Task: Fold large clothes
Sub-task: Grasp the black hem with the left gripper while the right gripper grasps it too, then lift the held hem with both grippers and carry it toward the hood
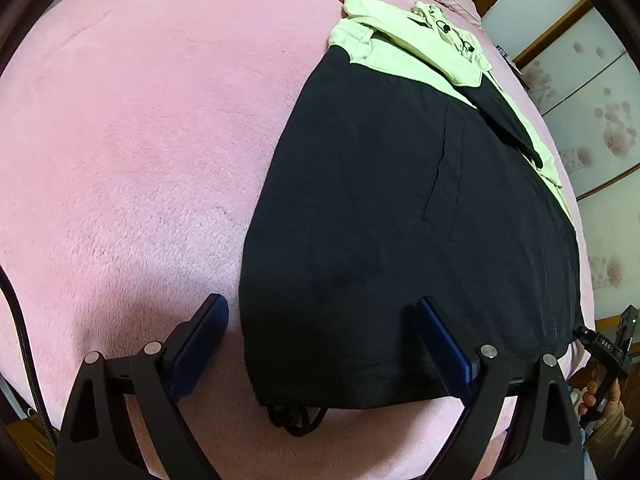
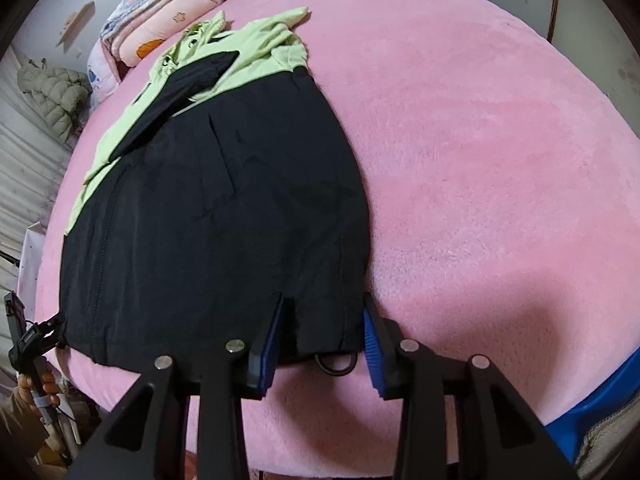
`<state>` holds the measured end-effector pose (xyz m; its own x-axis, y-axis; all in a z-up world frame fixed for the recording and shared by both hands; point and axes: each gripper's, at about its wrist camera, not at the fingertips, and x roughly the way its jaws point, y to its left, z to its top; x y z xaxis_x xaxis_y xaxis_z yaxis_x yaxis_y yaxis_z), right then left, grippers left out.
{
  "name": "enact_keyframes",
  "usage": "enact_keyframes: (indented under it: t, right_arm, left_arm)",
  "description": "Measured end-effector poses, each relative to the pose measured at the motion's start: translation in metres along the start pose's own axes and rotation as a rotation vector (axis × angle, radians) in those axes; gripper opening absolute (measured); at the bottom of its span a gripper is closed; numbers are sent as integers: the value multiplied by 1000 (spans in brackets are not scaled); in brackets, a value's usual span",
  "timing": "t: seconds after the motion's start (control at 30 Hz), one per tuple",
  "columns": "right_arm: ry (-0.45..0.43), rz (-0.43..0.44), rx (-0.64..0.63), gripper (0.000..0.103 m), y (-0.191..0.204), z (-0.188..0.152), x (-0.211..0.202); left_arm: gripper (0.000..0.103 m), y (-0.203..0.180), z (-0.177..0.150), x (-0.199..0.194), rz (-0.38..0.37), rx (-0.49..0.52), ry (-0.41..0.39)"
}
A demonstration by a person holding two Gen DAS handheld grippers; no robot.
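1. Straddling the near hem, the left gripper stands wide open with its blue-padded black fingers set down at the near left corner of the black and pale-green jacket of thin woven cloth. One finger rests on bare blanket just beside the hem corner, the other lies over the black cloth. No cloth is pinched.

2. At the opposite near corner, the right gripper is about half open. A narrow strip of hem lies between its pads, but I cannot tell whether they press on it yet.

3. A loop of black drawcord pokes out from under the hem between the right gripper's fingers. It could snag.

4. The jacket lies flat on the fluffy pink fleece blanket. Its long axis runs straight away from both grippers, hem nearest and collar farthest. The coming fold, as I judge it, carries the hem away along that axis, and each hand is nearest its own corner.

5. Farther on, the black body is smooth, with a slit pocket seam and slight wrinkles.

6. Beyond that, a black sleeve is folded diagonally across the pale-green upper part.

7. Farthest, the crumpled green hood with toggles lies near a folded patterned quilt.
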<state>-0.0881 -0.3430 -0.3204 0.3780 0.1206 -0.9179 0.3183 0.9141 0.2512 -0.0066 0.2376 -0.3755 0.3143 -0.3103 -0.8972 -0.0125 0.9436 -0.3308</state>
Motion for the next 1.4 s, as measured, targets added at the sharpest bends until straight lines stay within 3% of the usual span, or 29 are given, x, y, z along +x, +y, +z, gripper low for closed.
enact_keyframes:
  t: [0.03, 0.07, 0.1, 0.13, 0.2, 0.3, 0.37, 0.63, 0.87, 0.97, 1.13, 1.33, 1.4]
  right_arm:
    - [-1, -2, 2, 39, 1, 0, 2]
    - [1, -12, 0, 38, 2, 0, 4]
    - [5, -23, -9, 35, 4, 0, 5]
    - [8, -33, -27, 31, 6, 0, 5]
    - [34, -46, -76, 21, 14, 3, 3]
    - [66, -58, -141, 17, 28, 11, -7]
    - [65, -42, -174, 17, 36, 19, -22]
    - [-54, 124, -169, 15, 65, 92, -104]
    - [-216, 233, -153, 15, 98, 210, -134]
    - [-226, 236, -135, 15, 103, 264, -113]
    - [-172, 223, -68, 15, 100, 335, -49]
    - [-59, 176, -23, 16, 101, 382, 59]
    - [-31, 154, -11, 22, 100, 389, 86]
  left_arm:
    - [69, -2, 0, 1, 22, 5, -2]
    - [57, -4, 2, 1, 35, 14, 2]
    - [27, -4, 3, -1, 37, 16, 3]
    - [14, -4, 6, -3, 40, 7, 12]
    - [10, -8, 11, -6, 61, -1, 38]
    - [7, -26, 21, -16, 117, 49, 76]
    - [7, -32, 29, -31, 101, 30, 73]
    - [6, -62, 108, -110, -49, -166, -92]
    - [6, -94, 214, -141, -96, -290, -279]
    - [6, -105, 261, -129, -64, -294, -316]
    - [7, -110, 327, -72, 14, -316, -300]
    - [9, -102, 371, 23, 162, -323, -207]
    - [13, -103, 377, 50, 206, -289, -175]
